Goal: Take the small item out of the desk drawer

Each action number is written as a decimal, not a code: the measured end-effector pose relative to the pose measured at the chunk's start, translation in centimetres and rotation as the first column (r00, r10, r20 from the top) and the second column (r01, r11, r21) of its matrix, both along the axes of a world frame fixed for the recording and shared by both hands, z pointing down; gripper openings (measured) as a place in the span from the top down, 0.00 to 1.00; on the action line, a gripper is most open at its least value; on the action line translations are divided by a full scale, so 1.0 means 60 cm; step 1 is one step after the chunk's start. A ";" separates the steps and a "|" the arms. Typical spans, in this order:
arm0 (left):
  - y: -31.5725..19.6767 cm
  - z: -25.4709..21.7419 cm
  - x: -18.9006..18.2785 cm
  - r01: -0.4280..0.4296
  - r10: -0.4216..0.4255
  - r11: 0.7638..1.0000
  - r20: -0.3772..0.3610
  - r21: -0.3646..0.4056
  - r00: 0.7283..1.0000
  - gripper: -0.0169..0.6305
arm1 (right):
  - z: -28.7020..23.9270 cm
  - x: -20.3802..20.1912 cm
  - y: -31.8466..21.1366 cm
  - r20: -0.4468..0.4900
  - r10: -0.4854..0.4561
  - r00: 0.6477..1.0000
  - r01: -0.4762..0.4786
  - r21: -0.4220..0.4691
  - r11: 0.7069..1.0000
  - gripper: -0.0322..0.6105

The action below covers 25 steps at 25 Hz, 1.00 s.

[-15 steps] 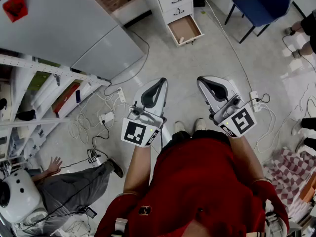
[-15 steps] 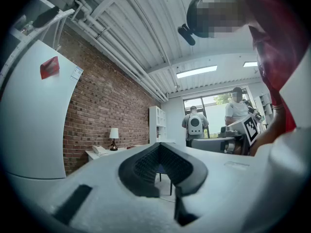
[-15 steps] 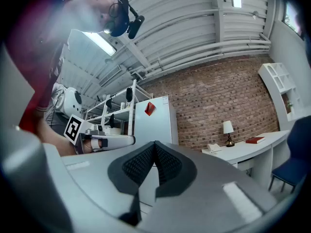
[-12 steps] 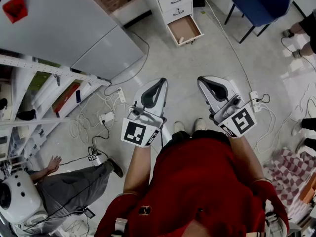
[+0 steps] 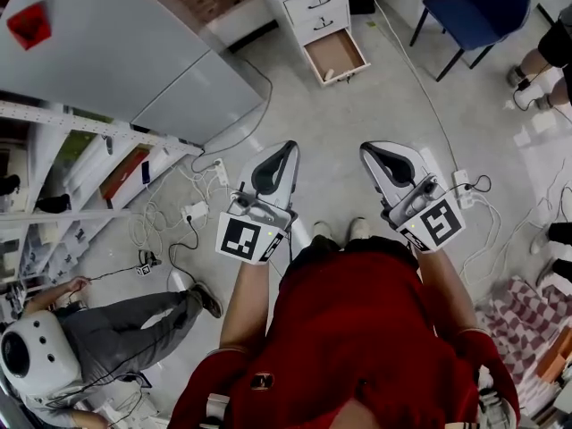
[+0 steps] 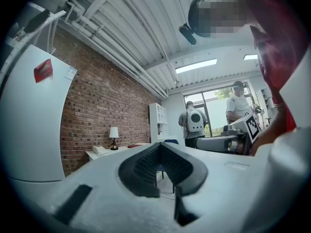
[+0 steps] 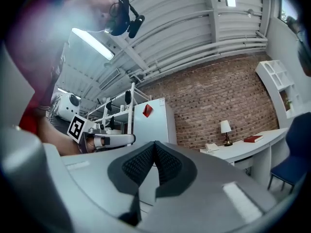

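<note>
**Head view.** The person stands on the floor well short of the white drawer unit [image 5: 315, 7]. Its lowest drawer [image 5: 340, 50] is pulled open towards them. A small pale thing [image 5: 332, 74] lies at the drawer's near edge. It is probably the item to take, though it is too small to make out. The left gripper [image 5: 284, 150] and the right gripper [image 5: 371, 150] are held side by side at waist height. Both point towards the open drawer and are well apart from it. A blue chair [image 5: 474, 3] stands to the right of the drawer.

**Left gripper view.** The left gripper [image 6: 160, 147] is clenched with its ribbed pads together and nothing between them. Neither the drawer nor the item shows here. Only a worktop with a lamp [image 6: 113, 132] is visible against the brick wall.

**Right gripper view.** The right gripper [image 7: 154, 144] is also closed and empty. The drawer is out of sight, below the white worktop [image 7: 243, 152].

The step in hand looks like the approach, since nothing has been reached yet. The next move probably calls for walking up to the drawer and lowering one gripper over it. That gripper's jaws would then open around the small item at the drawer's near edge.
</note>
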<state>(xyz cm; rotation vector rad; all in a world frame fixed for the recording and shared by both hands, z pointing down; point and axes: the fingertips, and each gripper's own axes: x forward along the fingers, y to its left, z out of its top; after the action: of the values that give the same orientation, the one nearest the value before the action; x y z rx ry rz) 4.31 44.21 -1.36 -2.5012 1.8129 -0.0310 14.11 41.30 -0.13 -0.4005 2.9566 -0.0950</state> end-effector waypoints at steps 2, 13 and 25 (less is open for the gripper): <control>-0.013 0.002 0.009 0.001 -0.001 1.000 0.016 -0.003 1.000 0.97 | 0.003 0.012 -0.012 -0.003 -0.008 1.000 0.009 0.007 1.000 0.93; -0.096 0.001 0.006 0.026 -0.026 1.000 0.023 0.001 0.999 0.97 | 0.013 0.030 -0.111 -0.023 -0.004 1.000 0.005 0.030 1.000 0.93; -0.302 0.037 -0.106 0.007 -0.007 1.000 0.015 0.011 1.000 0.97 | 0.036 -0.070 -0.309 -0.081 0.019 0.997 -0.015 0.056 0.998 0.93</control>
<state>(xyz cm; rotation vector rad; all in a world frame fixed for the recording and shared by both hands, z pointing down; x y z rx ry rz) -2.08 26.08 0.87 -2.4801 1.8112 -0.0405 9.90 22.74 2.04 -0.4320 3.0272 0.0057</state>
